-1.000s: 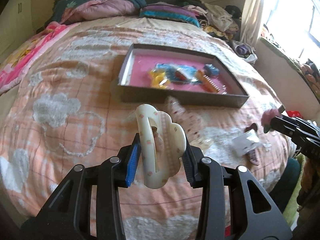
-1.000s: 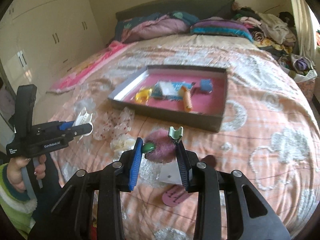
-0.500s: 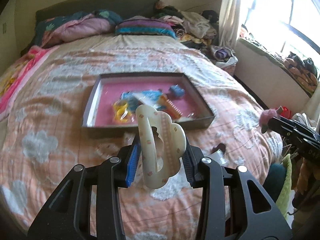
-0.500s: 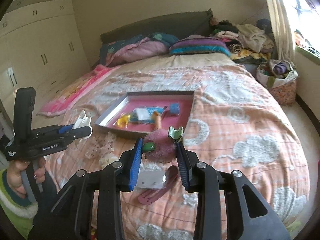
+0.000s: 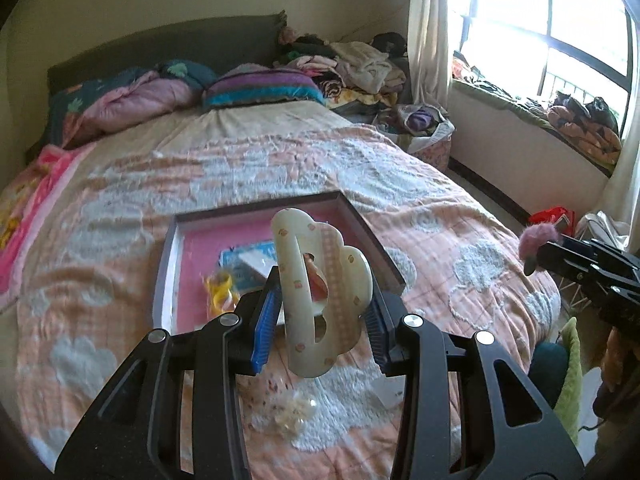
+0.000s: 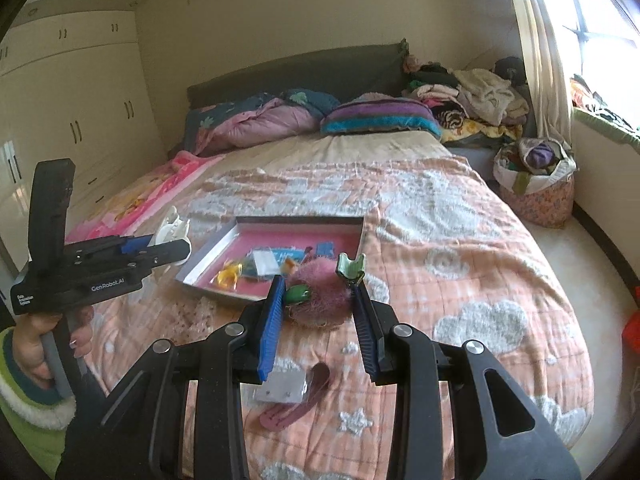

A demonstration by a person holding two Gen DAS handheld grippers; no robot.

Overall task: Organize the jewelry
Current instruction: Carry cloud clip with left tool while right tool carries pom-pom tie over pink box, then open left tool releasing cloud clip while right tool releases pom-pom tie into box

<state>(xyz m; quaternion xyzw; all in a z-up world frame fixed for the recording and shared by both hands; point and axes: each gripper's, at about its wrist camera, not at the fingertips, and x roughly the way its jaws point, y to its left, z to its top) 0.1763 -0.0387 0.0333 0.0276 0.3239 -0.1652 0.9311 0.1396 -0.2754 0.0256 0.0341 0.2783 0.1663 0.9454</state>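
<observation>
My left gripper [image 5: 322,304] is shut on a cream cloud-shaped hair claw [image 5: 320,296], held up above the bed in front of the tray. The same left gripper [image 6: 176,246] shows at the left of the right wrist view with the hair claw [image 6: 170,226] at its tip. My right gripper [image 6: 320,292] is shut on a fuzzy pink hair clip [image 6: 320,296] with green ends. That fuzzy clip [image 5: 538,240] pokes in at the right edge of the left wrist view. The grey tray [image 6: 208,258] with a pink lining holds several small items.
On the blanket near me lie a clear packet [image 5: 290,412], a small white card [image 6: 282,390] and a dark pink clip [image 6: 296,406]. Pillows and piled clothes [image 6: 472,100] sit at the head of the bed. A basket [image 6: 536,188] stands on the floor to the right.
Both grippers have risen and drawn back from the bed with their clips still held. The tray now looks farther and lower in both views.
</observation>
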